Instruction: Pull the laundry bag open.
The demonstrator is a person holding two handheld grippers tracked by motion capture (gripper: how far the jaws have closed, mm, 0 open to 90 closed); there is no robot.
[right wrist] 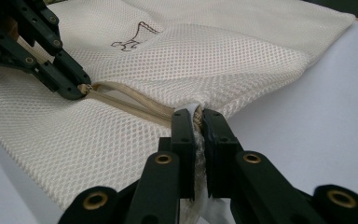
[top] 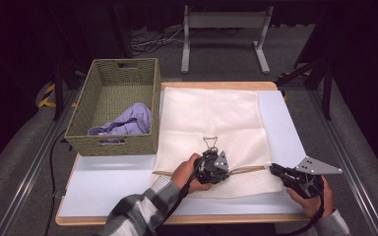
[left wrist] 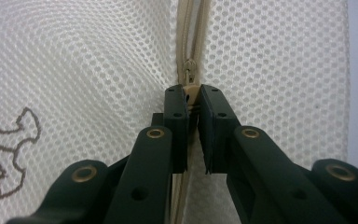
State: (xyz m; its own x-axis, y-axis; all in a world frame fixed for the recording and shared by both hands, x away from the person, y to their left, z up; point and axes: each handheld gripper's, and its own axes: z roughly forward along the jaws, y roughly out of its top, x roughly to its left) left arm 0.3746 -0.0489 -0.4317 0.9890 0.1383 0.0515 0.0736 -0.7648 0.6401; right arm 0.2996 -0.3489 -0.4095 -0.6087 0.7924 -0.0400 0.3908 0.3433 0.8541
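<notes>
My left gripper (left wrist: 193, 100) is clamped narrow on the zipper pull (left wrist: 190, 89) of the mesh laundry bag (top: 211, 118). In the left gripper view the tan pull sits pinched between the two black jaws, with the zipper track (left wrist: 193, 28) running straight ahead of the jaw tips and mesh on both sides. A small outline drawing (left wrist: 9, 149) printed on the mesh lies to the left of this gripper.

My right gripper (right wrist: 196, 119) is closed narrow on the edge of the bag, at the end of the zipper track. The gathered mesh is pressed between its jaws. From this gripper, the track runs ahead and to the left up to the left gripper, which shows in the upper left of the right gripper view.

The bag lies flat on the white bench (top: 285, 128), beneath both grippers. In the high view a woven basket (top: 78, 123) stands beyond and to the left of my left gripper, touching the bag's edge, with a purple cloth (top: 128, 123) inside.
</notes>
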